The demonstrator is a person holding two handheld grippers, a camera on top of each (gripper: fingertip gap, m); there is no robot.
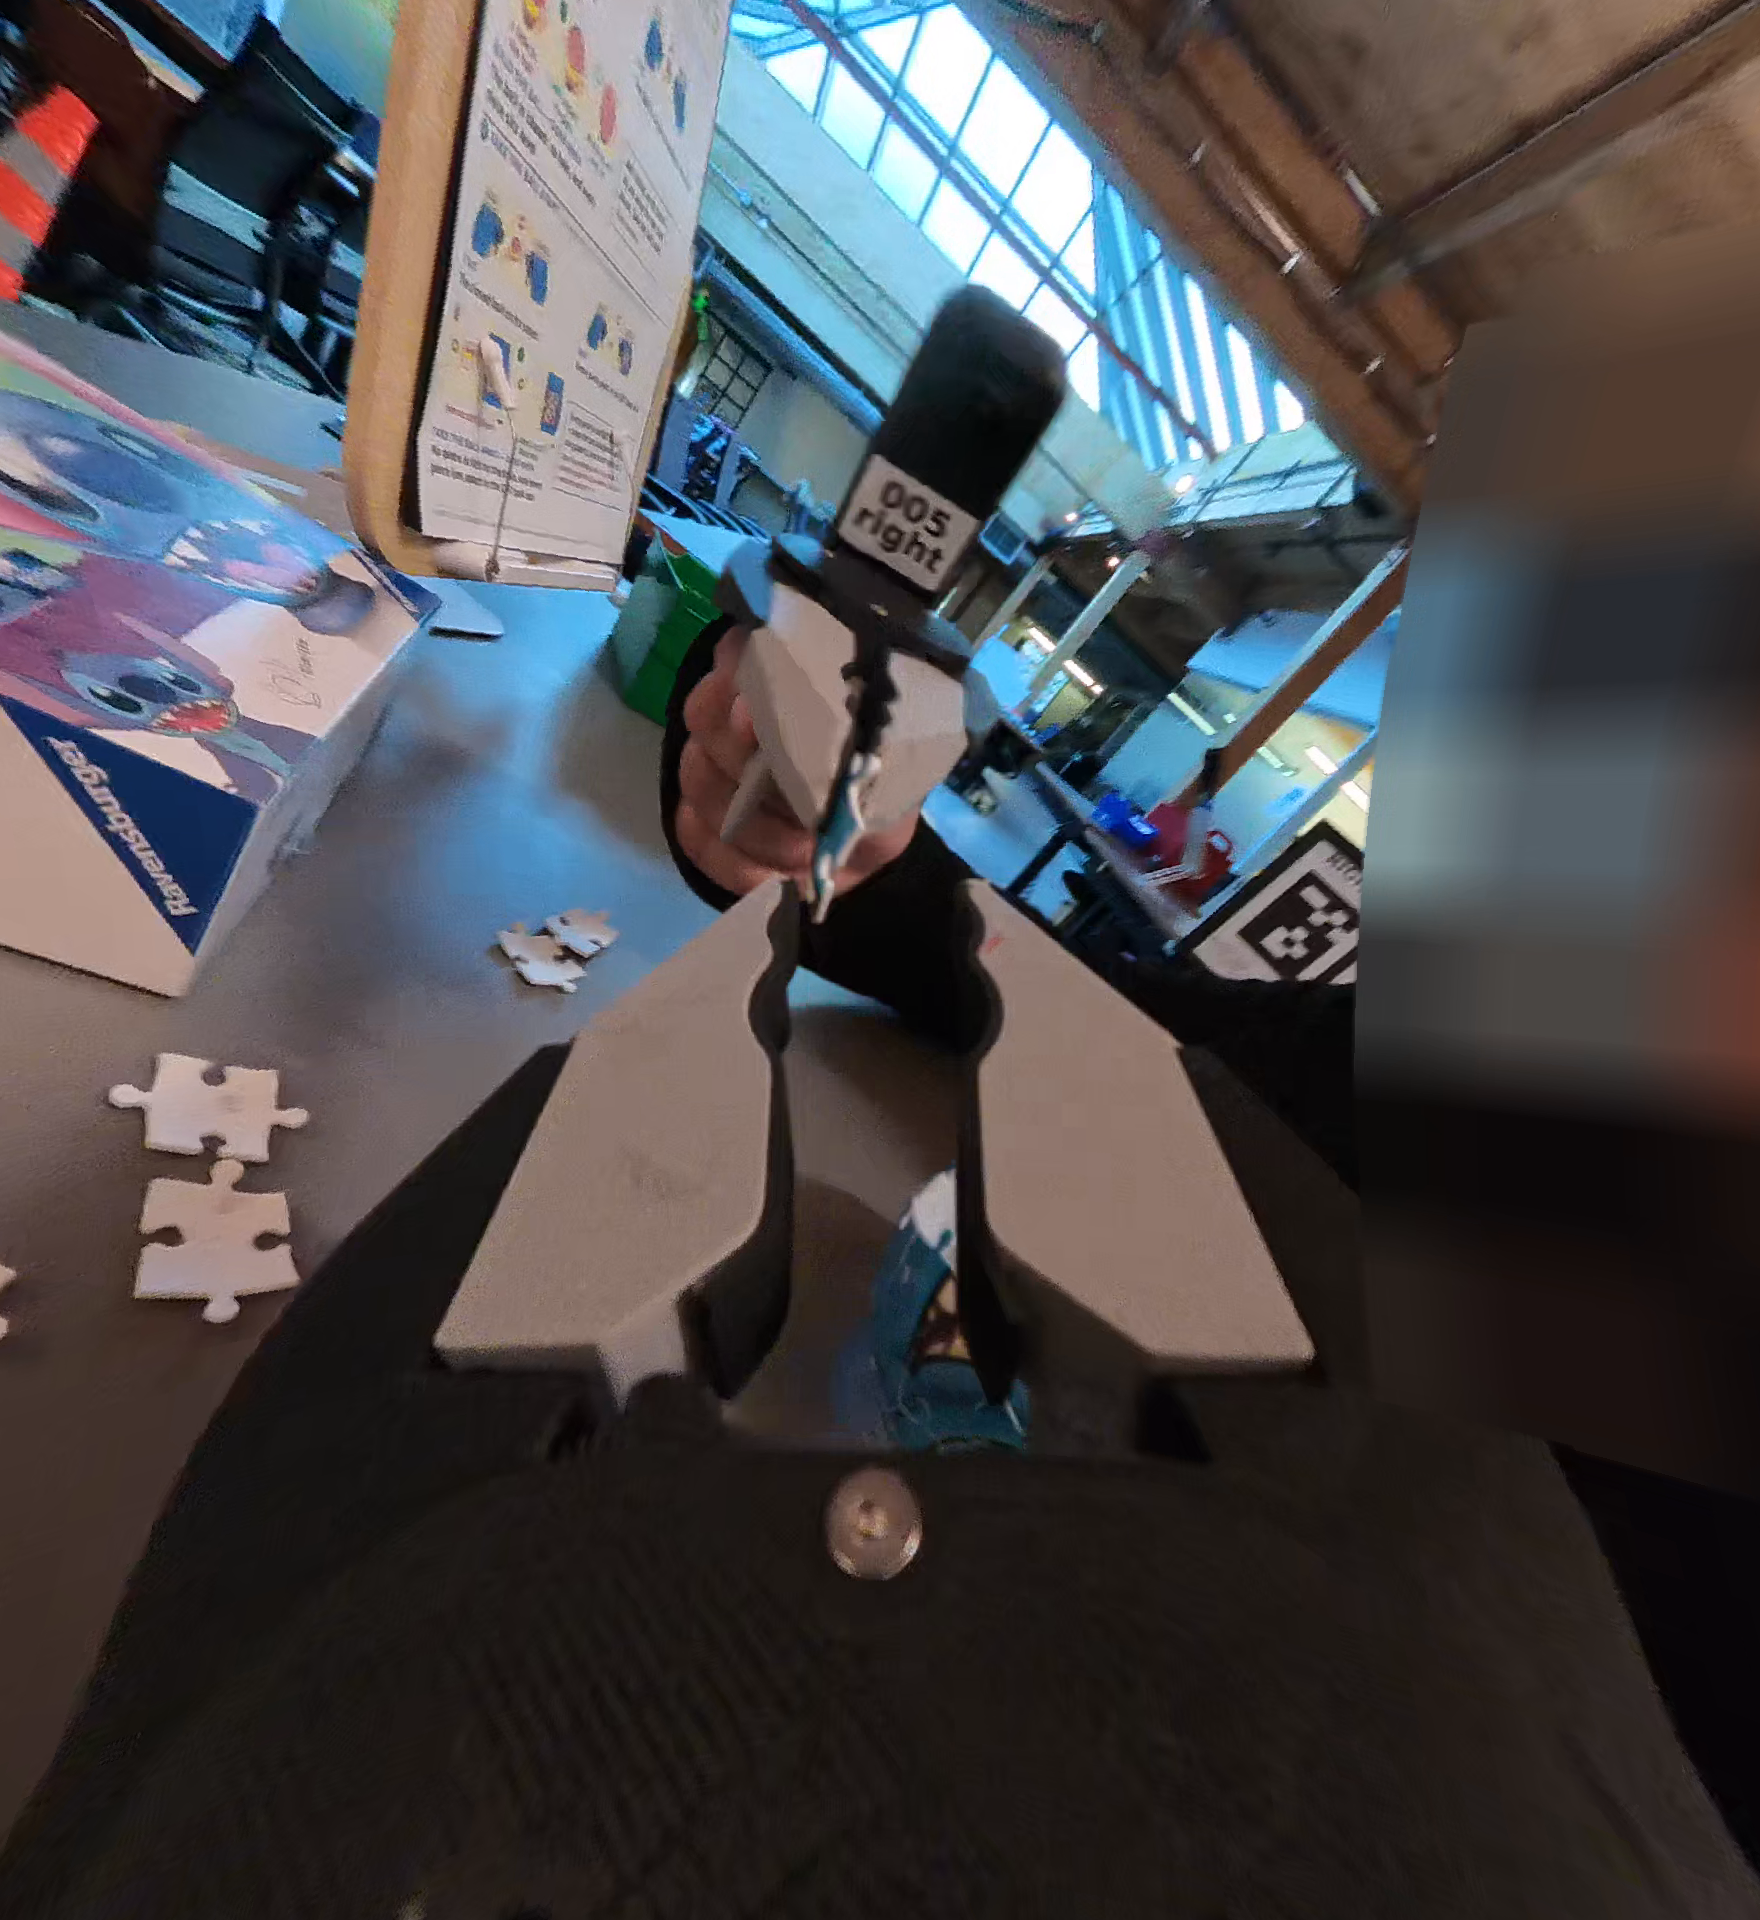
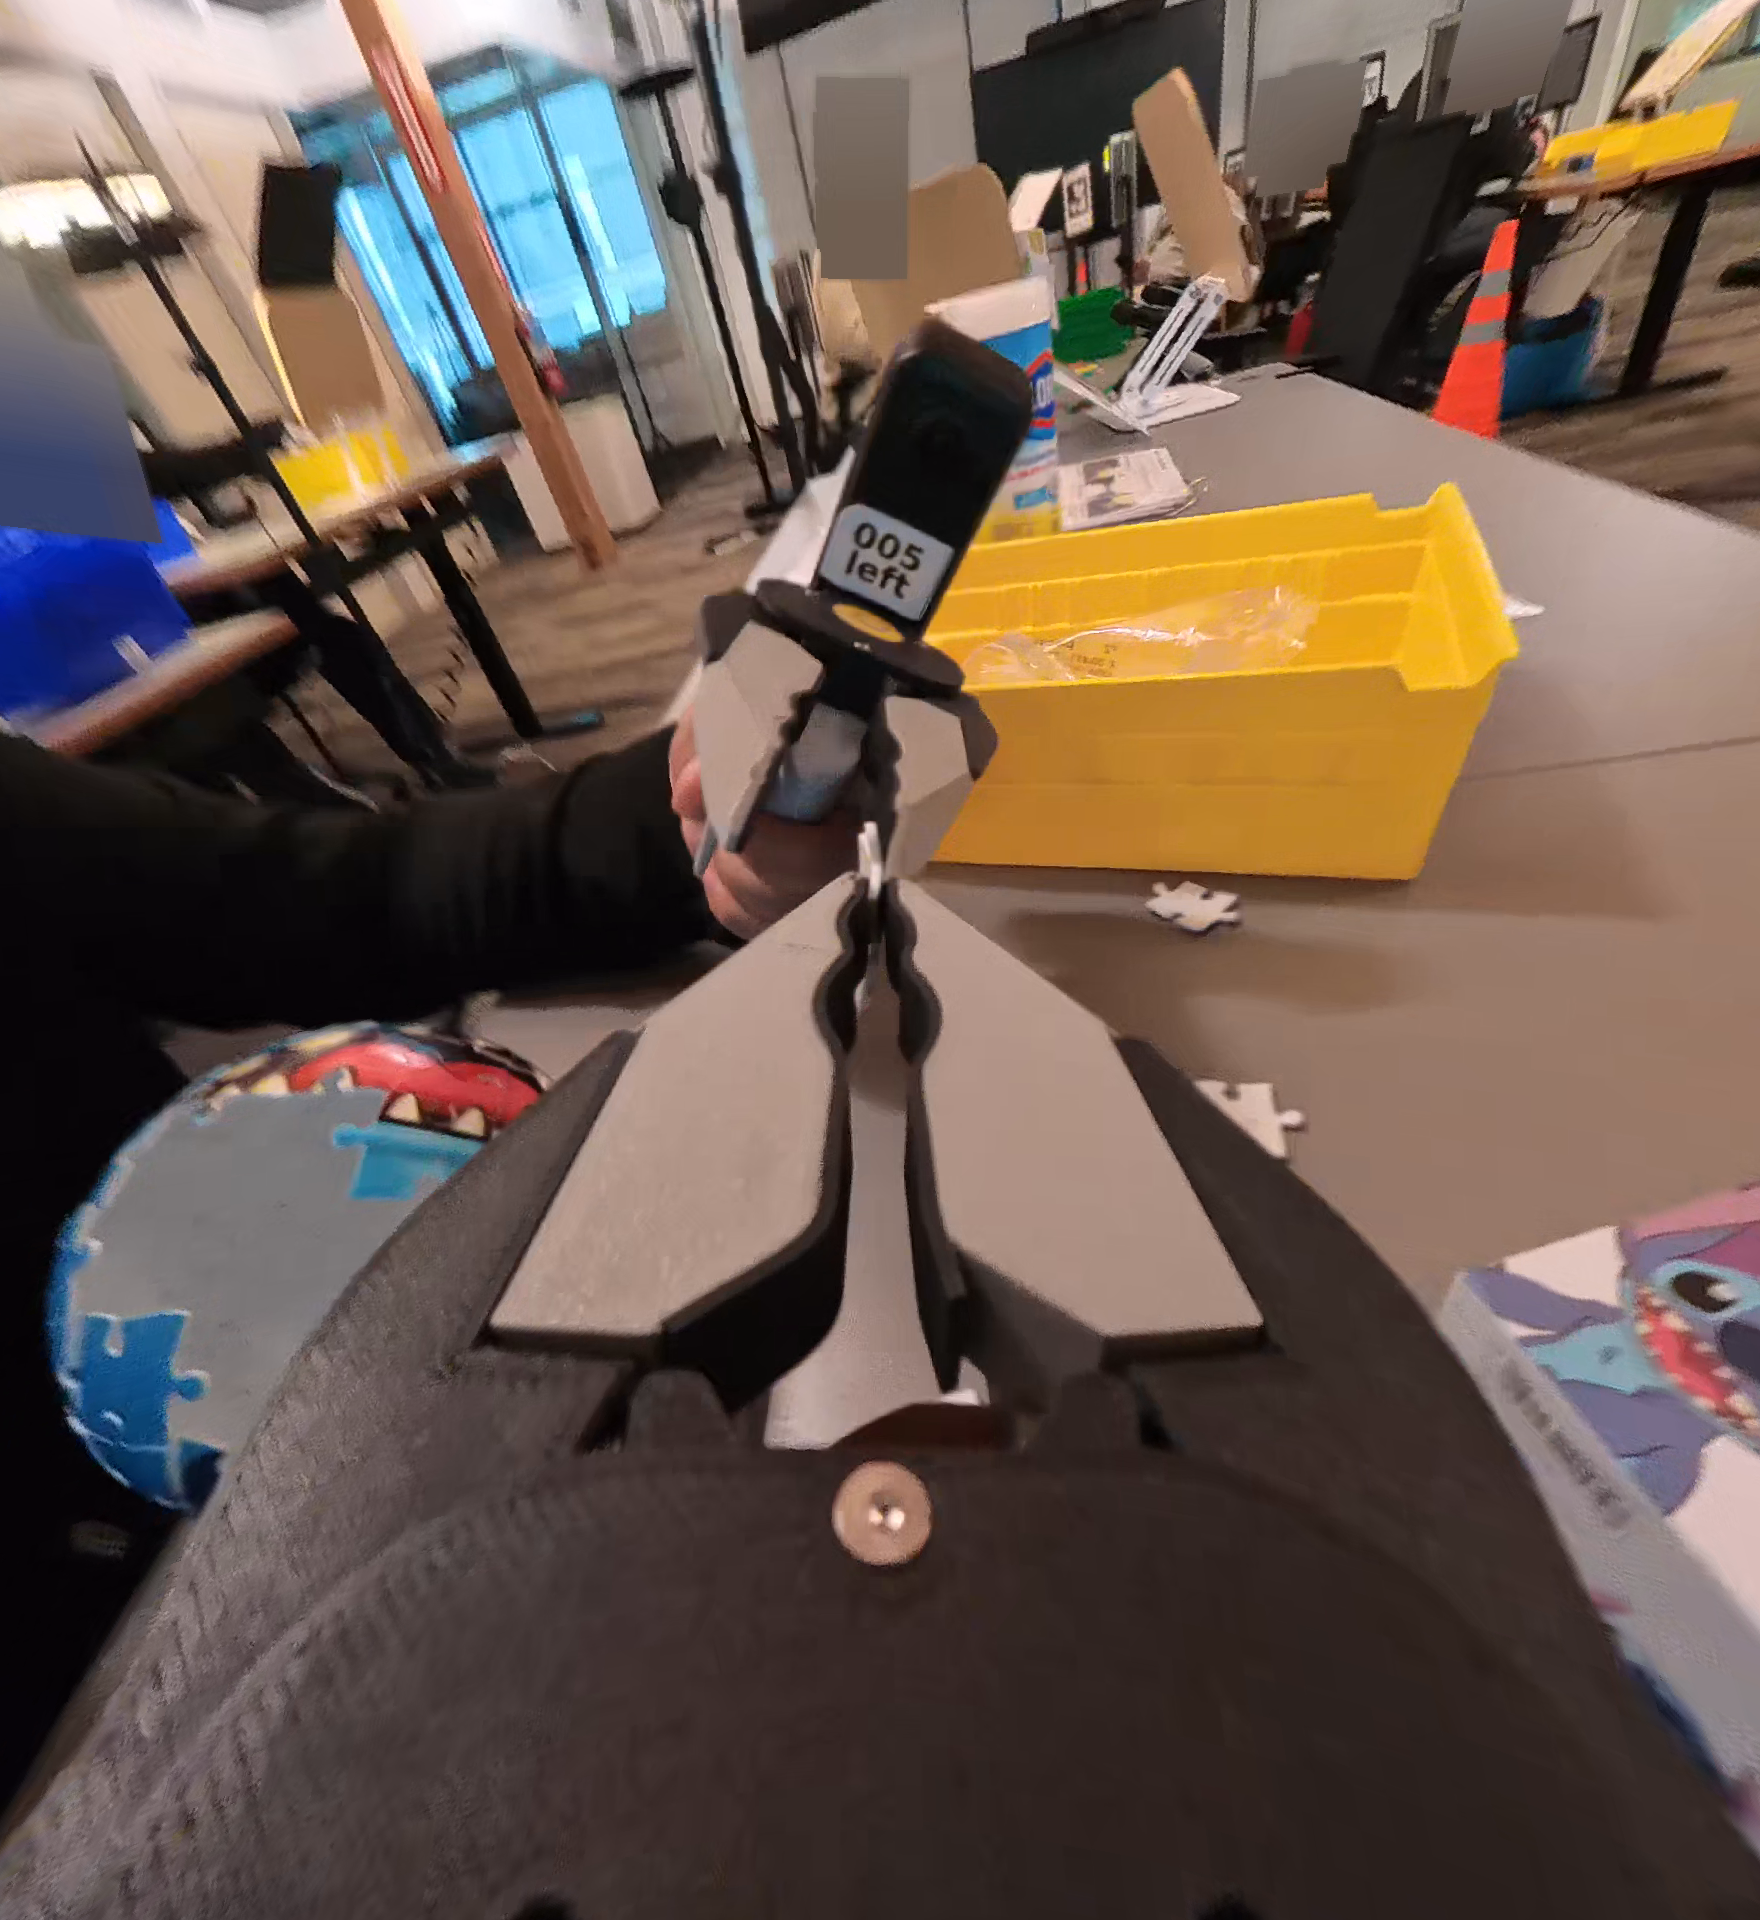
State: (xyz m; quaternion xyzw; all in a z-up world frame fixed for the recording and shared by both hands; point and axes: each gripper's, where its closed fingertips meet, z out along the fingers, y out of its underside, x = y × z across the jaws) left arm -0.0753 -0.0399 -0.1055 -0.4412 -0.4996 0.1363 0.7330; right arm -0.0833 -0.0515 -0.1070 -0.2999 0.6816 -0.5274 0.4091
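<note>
Left gripper [image 1: 881, 914]: fingers spread apart with a clear gap between the tips; nothing between them; its tips point at the piece held by the other gripper, just beside it
Right gripper [image 2: 871, 904]: jaws closed to a sliver on a single puzzle piece [image 2: 868, 857], pinched by one edge so most of it stands out past the tips; in the left wrist view the same piece [image 1: 840, 831] shows its blue printed face
Risk at the grip: my judgement is that the hold is thin; a nudge from the left gripper's fingers could twist the piece or flick it out onto the table
Risk of collision: the two grippers face each other tip to tip, nearly touching; a small misjudged push could knock finger against finger
Puzzle ball [image 2: 263, 1226]: partly built, blue and grey, low on the left in the right wrist view, close beneath the person's dark sleeve [image 2: 284, 862]; a careless arm could roll it or spring its joints
Loose pieces [image 1: 211, 1184]: white backs up on the grey table [image 1: 460, 790], near the puzzle box [image 1: 128, 665]; easy to sweep off
Farther: yellow bin [image 2: 1219, 727] with clear plastic bags inside, well apart from both grippers; a wipes tub [image 2: 1021, 416] behind it
</note>
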